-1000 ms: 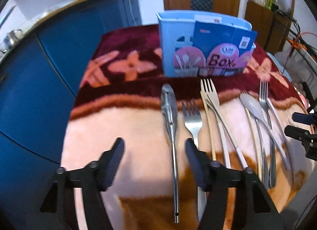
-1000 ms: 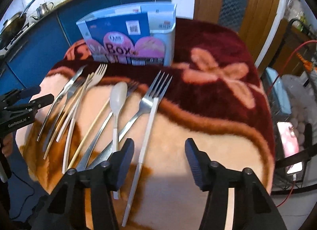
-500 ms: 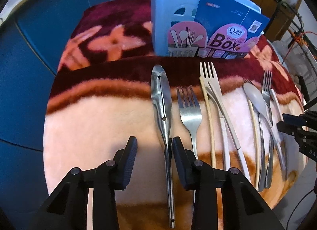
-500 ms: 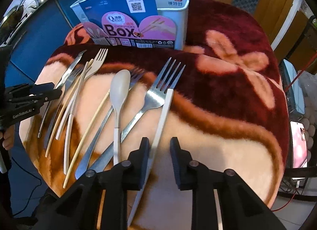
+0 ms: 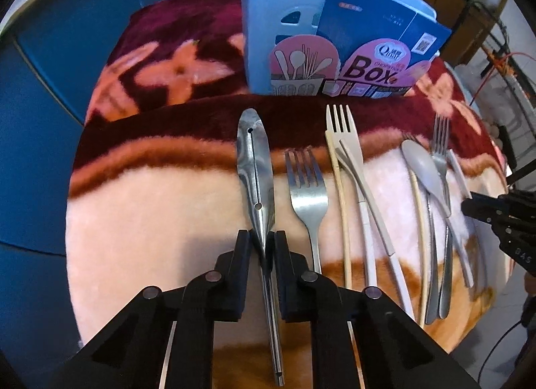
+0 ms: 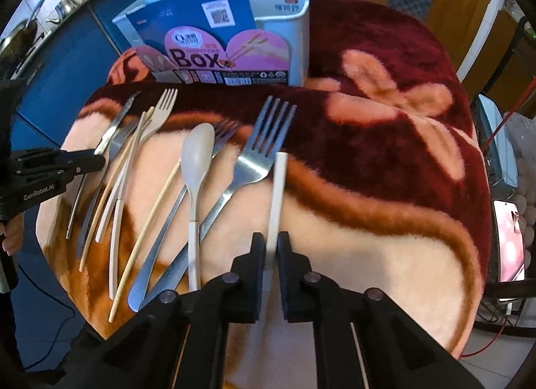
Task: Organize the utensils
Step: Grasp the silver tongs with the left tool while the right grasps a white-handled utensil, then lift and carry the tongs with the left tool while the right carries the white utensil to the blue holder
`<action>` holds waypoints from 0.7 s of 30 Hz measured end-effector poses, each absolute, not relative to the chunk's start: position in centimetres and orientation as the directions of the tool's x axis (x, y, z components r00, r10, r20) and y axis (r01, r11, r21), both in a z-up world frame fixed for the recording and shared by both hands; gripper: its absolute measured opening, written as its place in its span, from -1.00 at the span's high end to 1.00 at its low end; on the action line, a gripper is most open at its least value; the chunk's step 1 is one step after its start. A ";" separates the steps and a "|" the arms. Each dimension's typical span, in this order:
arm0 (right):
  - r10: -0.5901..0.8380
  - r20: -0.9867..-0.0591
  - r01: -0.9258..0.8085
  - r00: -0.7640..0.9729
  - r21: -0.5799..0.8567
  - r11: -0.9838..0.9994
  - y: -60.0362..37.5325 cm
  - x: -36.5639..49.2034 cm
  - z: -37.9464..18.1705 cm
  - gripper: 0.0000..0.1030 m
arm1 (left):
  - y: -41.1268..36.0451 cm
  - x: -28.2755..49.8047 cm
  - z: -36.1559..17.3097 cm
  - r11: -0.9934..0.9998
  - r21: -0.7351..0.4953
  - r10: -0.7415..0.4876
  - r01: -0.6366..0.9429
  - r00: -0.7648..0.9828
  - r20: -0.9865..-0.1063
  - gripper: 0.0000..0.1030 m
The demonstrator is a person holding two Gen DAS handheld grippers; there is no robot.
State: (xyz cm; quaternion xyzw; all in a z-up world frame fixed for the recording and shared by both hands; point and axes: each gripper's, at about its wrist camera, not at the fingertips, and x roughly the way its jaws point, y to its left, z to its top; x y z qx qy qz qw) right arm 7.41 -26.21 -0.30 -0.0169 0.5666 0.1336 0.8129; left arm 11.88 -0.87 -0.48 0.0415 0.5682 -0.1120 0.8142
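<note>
Your left gripper (image 5: 262,245) was closing on the steel tongs (image 5: 256,174); your right gripper (image 6: 271,248) clamped the white-handled fork (image 6: 278,184)

Right tongs (image 6: 271,245) hide the white handle (image 6: 278,195) below the pads. Left tongs (image 5: 263,245) cover part of the steel tool (image 5: 255,174). Box (image 5: 291,44) interior unseen. Label small print unreadable. Desk edge cropped at 6 o'clock.

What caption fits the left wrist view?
Left gripper closing on the steel tongs, with forks alongside on the blanket and the blue box behind.
</note>
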 end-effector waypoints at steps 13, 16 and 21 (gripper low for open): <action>0.303 -0.781 -0.202 0.546 0.228 0.952 -27.8 3.4 1.5 0.85 | 0.9 6.6 2.1 0.960 -0.172 -0.274 0.223 0.609 -0.744 0.74; 0.327 -0.730 -0.209 0.600 0.252 0.945 -27.7 2.9 2.5 0.85 | 0.6 5.6 3.5 0.954 -0.183 -0.296 0.235 0.668 -0.683 0.74; 0.346 -0.631 -0.224 0.694 0.267 0.937 -27.6 2.4 4.5 0.85 | 0.3 4.9 6.4 0.954 -0.160 -0.299 0.254 0.768 -0.566 0.74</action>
